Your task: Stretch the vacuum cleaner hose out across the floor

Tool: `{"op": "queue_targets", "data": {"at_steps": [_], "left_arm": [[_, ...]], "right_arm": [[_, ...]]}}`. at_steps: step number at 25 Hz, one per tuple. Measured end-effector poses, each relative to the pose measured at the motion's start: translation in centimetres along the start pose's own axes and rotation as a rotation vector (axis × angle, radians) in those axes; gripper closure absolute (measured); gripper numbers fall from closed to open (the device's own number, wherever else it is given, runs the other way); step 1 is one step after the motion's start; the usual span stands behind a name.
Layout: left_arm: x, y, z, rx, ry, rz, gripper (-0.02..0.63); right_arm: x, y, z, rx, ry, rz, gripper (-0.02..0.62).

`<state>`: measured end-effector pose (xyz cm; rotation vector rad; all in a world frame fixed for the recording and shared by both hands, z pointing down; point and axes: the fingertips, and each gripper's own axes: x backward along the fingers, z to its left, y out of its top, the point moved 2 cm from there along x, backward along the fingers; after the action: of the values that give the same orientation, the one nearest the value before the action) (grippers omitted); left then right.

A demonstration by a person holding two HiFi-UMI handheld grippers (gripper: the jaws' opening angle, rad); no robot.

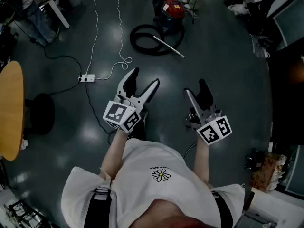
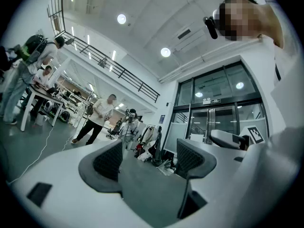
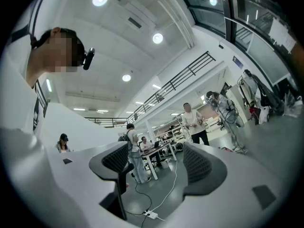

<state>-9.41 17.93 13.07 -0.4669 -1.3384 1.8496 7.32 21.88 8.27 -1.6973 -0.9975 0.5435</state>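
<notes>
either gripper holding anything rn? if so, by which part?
Nothing is held. The left gripper and the right gripper both have their jaws apart and empty. The coiled black vacuum hose lies untouched on the floor ahead.

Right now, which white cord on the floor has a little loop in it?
The white cord nearer the vacuum hose: it curls into a small loop before the power strip. The other white cord runs down without one.

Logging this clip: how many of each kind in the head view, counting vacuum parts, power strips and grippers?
Vacuum cleaner: 1
Hose: 1
Wand: 1
Power strip: 1
Grippers: 2 (left gripper, right gripper)
Total: 6
</notes>
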Motion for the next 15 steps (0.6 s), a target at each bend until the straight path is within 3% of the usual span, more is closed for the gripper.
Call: {"op": "queue_targets", "data": {"at_steps": [8,15], "left_arm": [[-7.4,3.0,13.8,-0.026,0.063,0.023,0.267],[-16.4,1.9,22.5,-0.049,0.131,0.074,0.267]], "right_arm": [[-14.2,-4.6,-5.4,-0.183,0.018,0.1,0.239],[-22.3,-7.2,-15.3,-0.214,-0.027,0.154,0.239]]}}
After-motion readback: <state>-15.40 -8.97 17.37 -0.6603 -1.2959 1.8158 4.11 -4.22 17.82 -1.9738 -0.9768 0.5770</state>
